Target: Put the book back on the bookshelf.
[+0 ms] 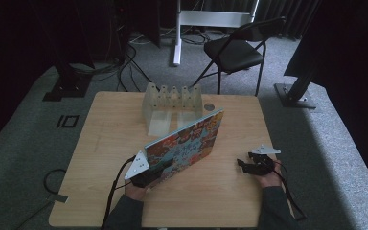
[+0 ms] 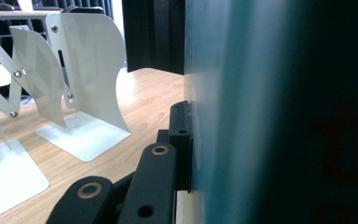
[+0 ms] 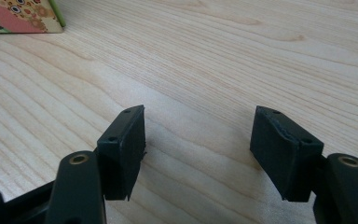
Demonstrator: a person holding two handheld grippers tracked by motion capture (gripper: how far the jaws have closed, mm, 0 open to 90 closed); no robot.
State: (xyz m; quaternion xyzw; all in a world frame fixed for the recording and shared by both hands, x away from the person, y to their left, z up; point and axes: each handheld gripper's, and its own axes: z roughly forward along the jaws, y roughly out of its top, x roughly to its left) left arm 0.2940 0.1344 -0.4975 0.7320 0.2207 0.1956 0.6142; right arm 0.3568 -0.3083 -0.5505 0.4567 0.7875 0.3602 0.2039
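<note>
High view: a wooden table [image 1: 105,143] carries a white folding rack [image 1: 172,103] near its far edge and a patterned book [image 1: 187,141] at its middle.
Book: stands tilted on one long edge, running diagonally from the near left towards the far right; its far corner lies close to the rack, whether touching I cannot tell.
Left gripper [image 1: 146,175]: clamped on the book's near-left end; in the left gripper view one black jaw presses flat against the teal cover [image 2: 261,116].
Right gripper [image 3: 198,149]: jaws spread wide with nothing between them, low over bare wood; it sits near the table's right edge, well apart from the book.
Open room: bare wood between the book and the right gripper, and along the near edge.
Beyond the table: a black chair [image 1: 237,50] on grey carpet.
</note>
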